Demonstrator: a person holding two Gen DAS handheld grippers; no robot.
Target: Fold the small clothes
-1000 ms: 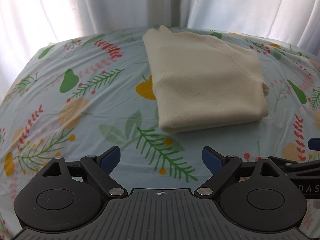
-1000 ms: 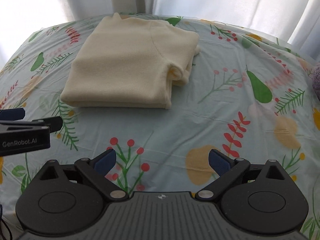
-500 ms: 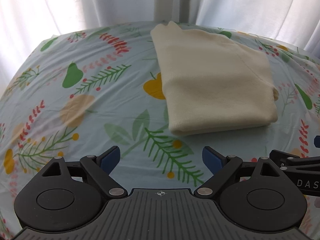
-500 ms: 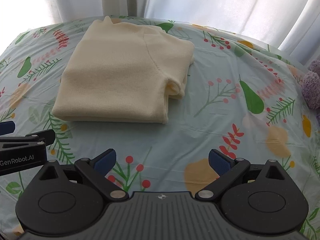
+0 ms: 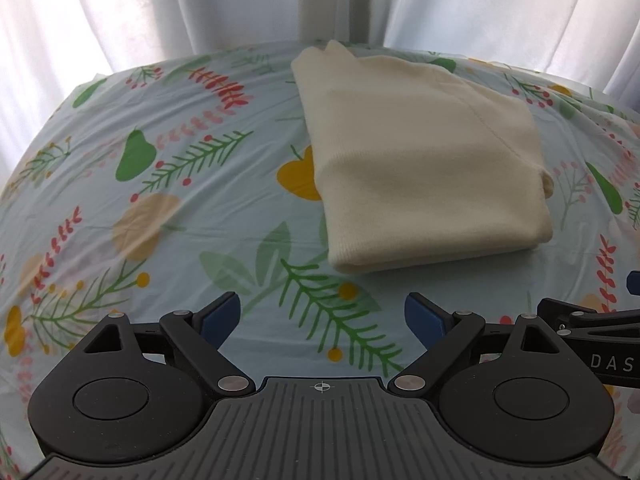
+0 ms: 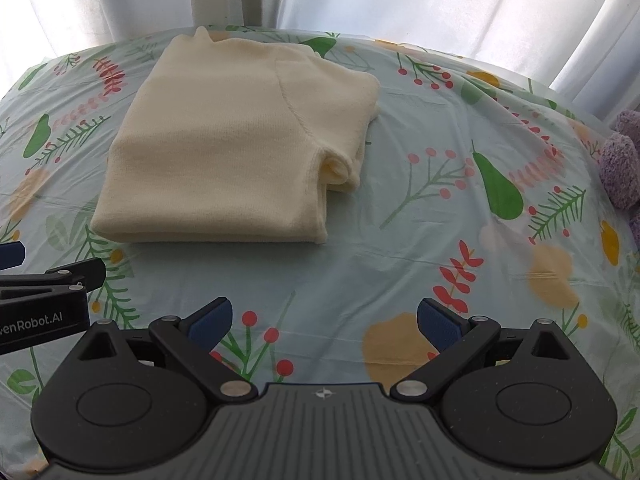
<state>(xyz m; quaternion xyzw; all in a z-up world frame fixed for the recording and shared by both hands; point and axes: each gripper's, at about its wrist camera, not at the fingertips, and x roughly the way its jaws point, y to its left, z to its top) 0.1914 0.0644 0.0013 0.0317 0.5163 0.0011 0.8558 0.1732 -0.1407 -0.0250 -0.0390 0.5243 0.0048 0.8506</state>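
Looking through the left wrist view first: cream sweater (image 5: pixel 420 164) lies folded into a compact stack on the floral cloth (image 5: pixel 160 200), centre-right and toward the far side, near edge well apart from the left gripper (image 5: pixel 322 314). Jaws spread wide, nothing between them, blue pads (image 5: pixel 222 314) hovering over bare cloth. Right gripper (image 5: pixel 592 320) pokes in at the right edge (only a sliver, can't tell its jaws from here). White curtain (image 5: pixel 200 8) behind.

Right wrist view: same sweater (image 6: pixel 240 152) sits left of centre, far half of the worktop. A tucked sleeve or layer bulges out on its right side, so the stack is slightly uneven there. Right gripper (image 6: pixel 324 320) is near, low, jaws spread, empty. Left gripper's arm (image 6: pixel 52 280) shows at the left edge. Purple fuzzy thing (image 6: pixel 620 160) at the far right, likely the next garment or a toy, can't tell.

Judgement: fold looks basically done, both tools clear of the cloth. To finish well, keep the jaws off the stack, or if tidying, nudge only the bulging right-hand layer inward without dragging the top ply; a snag on the knit would undo the fold.
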